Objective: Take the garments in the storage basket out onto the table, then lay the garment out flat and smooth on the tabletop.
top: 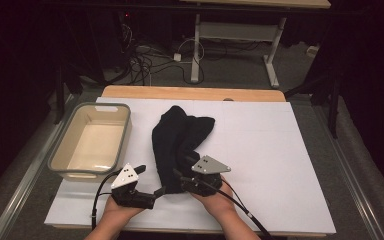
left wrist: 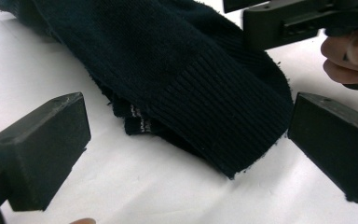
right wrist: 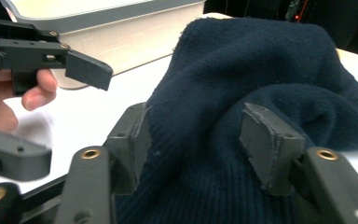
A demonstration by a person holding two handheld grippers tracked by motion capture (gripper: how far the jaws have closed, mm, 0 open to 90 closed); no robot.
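Both tools work the near edge of the white surface point(top: 280, 165): the left tool point(top: 155, 192) is spread wide at the ribbed cuff of the dark socks point(top: 177, 137), gripping nothing, while the right tool point(top: 180, 175) has its jaws around a fold of the knit, though whether they pinch it is unclear. The socks, seemingly 2 lying one over the other, sprawl across the middle of the surface, cuffs toward the person. Judging by this, the grasp is being set up; next, the left tool would need to close on the cuff edge. Farther left stands an empty beige bin point(top: 125, 137), apart from the socks, nothing between. Beyond the surface, cables trail over the floor.
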